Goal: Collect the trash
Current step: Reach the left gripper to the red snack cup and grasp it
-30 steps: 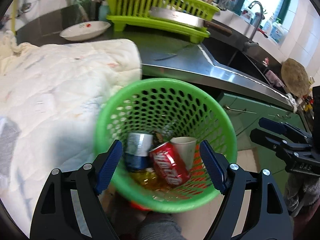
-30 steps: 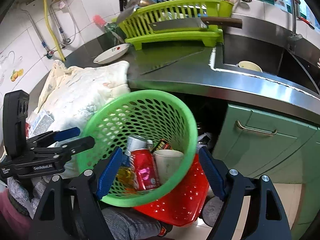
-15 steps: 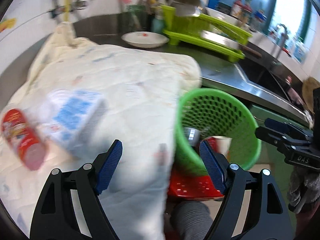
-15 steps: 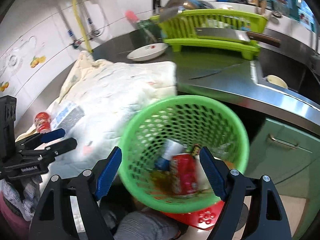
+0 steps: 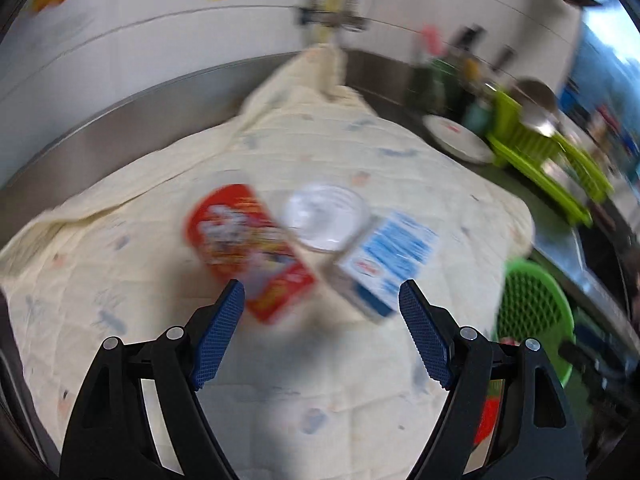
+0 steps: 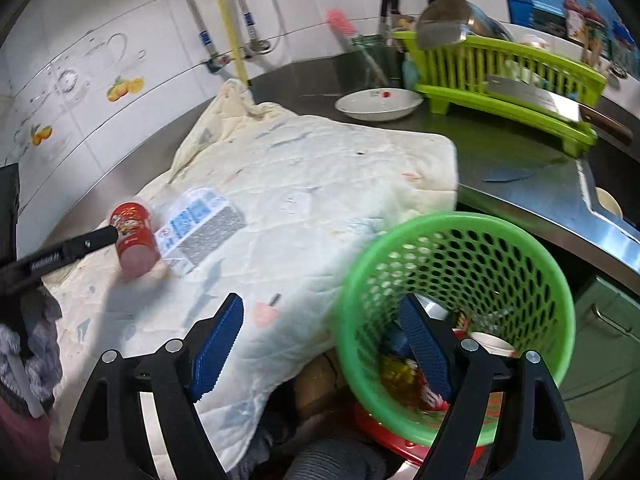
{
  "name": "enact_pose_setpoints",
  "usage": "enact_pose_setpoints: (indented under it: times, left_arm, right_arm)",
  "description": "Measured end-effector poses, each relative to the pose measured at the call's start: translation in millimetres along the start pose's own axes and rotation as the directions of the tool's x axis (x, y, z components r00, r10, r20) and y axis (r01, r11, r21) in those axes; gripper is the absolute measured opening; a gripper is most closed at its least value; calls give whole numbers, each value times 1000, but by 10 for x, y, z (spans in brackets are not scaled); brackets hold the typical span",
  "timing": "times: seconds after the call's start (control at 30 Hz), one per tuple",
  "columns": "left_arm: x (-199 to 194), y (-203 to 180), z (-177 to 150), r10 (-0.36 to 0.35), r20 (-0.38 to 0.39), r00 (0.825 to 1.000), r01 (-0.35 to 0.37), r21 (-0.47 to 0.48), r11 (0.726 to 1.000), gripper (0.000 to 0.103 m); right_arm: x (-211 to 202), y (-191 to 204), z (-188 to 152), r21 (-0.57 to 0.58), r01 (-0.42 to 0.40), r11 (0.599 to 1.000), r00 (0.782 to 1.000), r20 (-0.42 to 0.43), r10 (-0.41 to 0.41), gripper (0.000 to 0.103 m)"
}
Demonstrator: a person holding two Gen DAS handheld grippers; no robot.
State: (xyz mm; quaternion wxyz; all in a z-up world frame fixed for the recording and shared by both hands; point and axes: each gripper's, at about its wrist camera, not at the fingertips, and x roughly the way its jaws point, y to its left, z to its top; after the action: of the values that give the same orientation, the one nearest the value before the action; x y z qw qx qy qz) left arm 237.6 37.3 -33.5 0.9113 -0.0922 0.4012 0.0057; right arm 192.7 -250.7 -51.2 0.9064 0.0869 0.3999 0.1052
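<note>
Fingers [image 5: 222,330] of the left gripper [image 5: 320,332] are spread, nothing pinched; right gripper [image 6: 320,344] likewise. A red cylindrical can [image 5: 248,248] is laid on quilted cream cloth [image 5: 400,168], long axis diagonal, beside a rectangular blue-white carton [image 5: 384,260]. Perforated green plastic basket [image 6: 532,252] sits at the right.

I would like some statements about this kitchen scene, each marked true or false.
1. The red can lies on the quilted cloth. True.
2. The left gripper holds the red can. False: its jaws stand open and empty, with the can ahead of them.
3. The blue and white carton is inside the green basket. False: it lies on the cloth beside the red can.
4. The green basket already has trash in it. True.
5. The white dish stands in the green dish rack. False: it sits on the counter beside the rack.
</note>
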Motion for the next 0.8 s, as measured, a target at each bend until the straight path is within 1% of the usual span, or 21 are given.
enact_pose_setpoints:
  times: [0.13,0.3,0.43,0.53,0.8]
  left_arm:
    - [103,337,137,36,-9,999,-37,-130,991,80]
    - [330,569,230,10,-51,999,-23,-252,967,80]
    - [480,624,280,0,-55,999,-16,-297,955,80]
    - [619,675,298,-20,-65,998,-4,-341,940,80]
    - [895,706,316,-35,-90,995,-2,-386,922,81]
  right_arm:
    - [79,157,28,-25,-22,999,1000,-10,21,77]
    - [147,278,34,-46,-43,998,999,-20,42,77]
    - [218,336,42,-55,-54,997,998,-34,53,77]
    - [272,352,43,-56,-58,997,997,-45,56,77]
    - [436,364,76,-52,-68,996,995,-70,64,77]
